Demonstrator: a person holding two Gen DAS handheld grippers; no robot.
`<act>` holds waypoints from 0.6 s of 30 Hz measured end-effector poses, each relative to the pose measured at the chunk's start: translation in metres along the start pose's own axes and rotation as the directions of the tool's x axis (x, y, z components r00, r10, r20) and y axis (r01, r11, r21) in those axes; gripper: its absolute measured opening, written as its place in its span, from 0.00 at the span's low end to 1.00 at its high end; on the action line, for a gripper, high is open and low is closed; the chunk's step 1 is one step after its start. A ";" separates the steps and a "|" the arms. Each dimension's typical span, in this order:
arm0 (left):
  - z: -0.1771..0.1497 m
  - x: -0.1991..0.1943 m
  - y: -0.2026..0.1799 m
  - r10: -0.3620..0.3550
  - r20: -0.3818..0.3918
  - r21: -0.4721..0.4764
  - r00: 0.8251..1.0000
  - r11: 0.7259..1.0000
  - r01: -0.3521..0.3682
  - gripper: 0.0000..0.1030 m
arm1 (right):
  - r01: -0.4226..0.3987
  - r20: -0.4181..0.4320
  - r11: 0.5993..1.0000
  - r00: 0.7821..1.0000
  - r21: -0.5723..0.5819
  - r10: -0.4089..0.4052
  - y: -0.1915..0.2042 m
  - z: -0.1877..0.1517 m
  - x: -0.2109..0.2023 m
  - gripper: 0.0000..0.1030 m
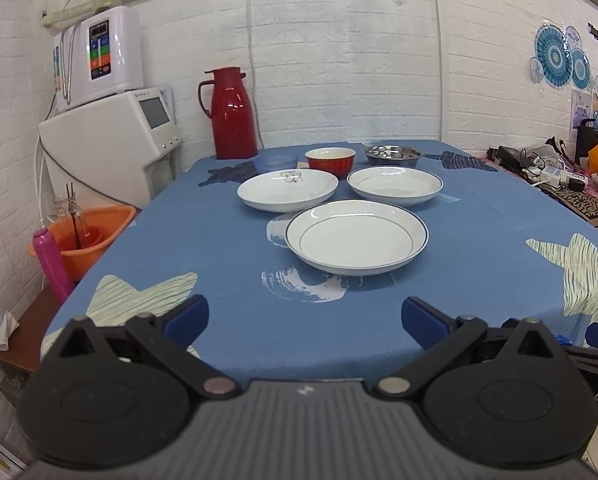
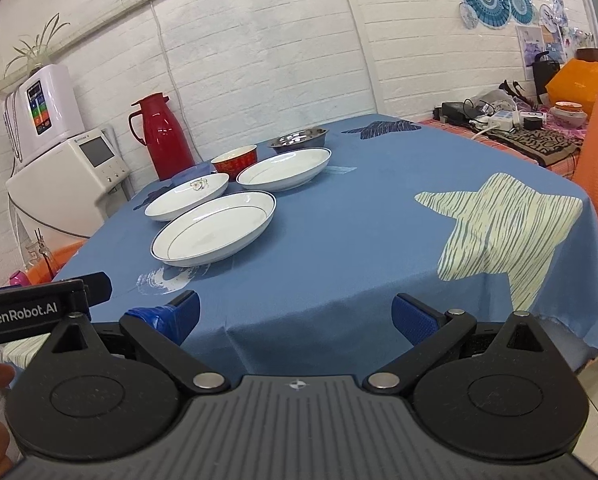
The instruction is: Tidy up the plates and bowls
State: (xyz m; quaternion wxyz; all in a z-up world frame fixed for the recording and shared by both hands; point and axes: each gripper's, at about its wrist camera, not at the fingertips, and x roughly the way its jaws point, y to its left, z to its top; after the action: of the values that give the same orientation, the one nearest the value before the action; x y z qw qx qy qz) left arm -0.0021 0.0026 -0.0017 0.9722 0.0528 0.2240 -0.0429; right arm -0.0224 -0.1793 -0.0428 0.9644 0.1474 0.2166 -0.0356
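Observation:
Three white plates lie on the blue tablecloth (image 1: pixel 219 240): a blue-rimmed one (image 1: pixel 357 237) (image 2: pixel 215 228) nearest, a patterned one (image 1: pixel 287 190) (image 2: pixel 187 201) behind it to the left, another blue-rimmed one (image 1: pixel 395 185) (image 2: pixel 285 169) to the right. Behind them stand a red bowl (image 1: pixel 330 161) (image 2: pixel 235 161), a steel bowl (image 1: pixel 393 155) (image 2: pixel 299 137) and a small blue translucent bowl (image 1: pixel 275 163). My left gripper (image 1: pixel 305 318) hangs open over the near table edge, holding nothing. My right gripper (image 2: pixel 295 316) is open too, short of the plates, empty.
A red thermos jug (image 1: pixel 231 114) (image 2: pixel 161 136) stands at the table's far left corner. White appliances (image 1: pixel 107 144) and an orange basin (image 1: pixel 87 236) sit left of the table. A cluttered side table (image 2: pixel 519 124) lies at the right. The left gripper's body (image 2: pixel 39 308) shows in the right wrist view.

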 end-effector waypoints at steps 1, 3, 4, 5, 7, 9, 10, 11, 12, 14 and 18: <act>0.000 0.000 0.000 0.000 0.000 0.002 1.000 1.000 0.000 0.99 | -0.001 -0.002 1.000 1.000 0.003 0.001 0.000 0.000 0.000 0.87; 0.000 0.000 0.001 -0.004 -0.004 0.002 1.000 1.000 0.004 0.99 | 0.000 -0.002 1.000 1.000 0.009 0.000 -0.001 -0.001 0.001 0.87; 0.000 0.000 0.001 -0.006 -0.004 0.002 1.000 1.000 0.006 0.99 | 0.001 -0.002 1.000 1.000 0.011 -0.001 -0.001 0.000 0.001 0.87; 0.000 0.000 0.001 -0.007 -0.004 0.004 1.000 1.000 0.007 0.99 | 0.000 -0.002 1.000 1.000 0.013 0.000 -0.001 -0.001 0.001 0.87; 0.001 0.000 0.001 -0.001 -0.004 0.012 1.000 1.000 0.001 0.99 | -0.001 -0.003 1.000 1.000 0.016 0.001 -0.001 -0.001 0.000 0.87; 0.001 -0.002 0.000 0.005 -0.001 0.019 1.000 1.000 -0.005 0.99 | -0.001 -0.004 1.000 1.000 0.023 0.001 -0.002 -0.001 -0.001 0.87; 0.001 -0.002 0.000 0.005 0.002 0.019 1.000 1.000 -0.005 0.99 | -0.001 -0.003 1.000 1.000 0.031 0.001 -0.004 -0.001 -0.001 0.87; 0.001 -0.003 0.000 0.005 0.002 0.017 1.000 1.000 -0.005 0.99 | -0.002 -0.001 0.999 1.000 0.042 0.002 -0.006 -0.001 -0.002 0.87; 0.002 -0.003 0.000 0.004 0.001 0.017 1.000 1.000 -0.004 0.99 | -0.005 0.000 0.998 1.000 0.056 0.005 -0.008 -0.001 -0.002 0.87; 0.002 -0.001 0.001 0.011 -0.007 0.016 1.000 1.000 -0.011 0.99 | -0.010 -0.008 0.997 1.000 0.075 0.011 -0.010 0.000 -0.002 0.87; 0.002 0.002 0.000 0.030 -0.020 0.025 0.999 0.999 -0.029 0.99 | -0.003 -0.021 0.997 1.000 0.080 0.005 -0.010 -0.001 0.001 0.87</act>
State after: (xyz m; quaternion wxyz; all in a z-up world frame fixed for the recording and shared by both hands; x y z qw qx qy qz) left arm 0.0000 0.0021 -0.0008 0.9697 0.0686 0.2325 -0.0309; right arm -0.0234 -0.1886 -0.0469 0.9555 0.1867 0.2248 -0.0409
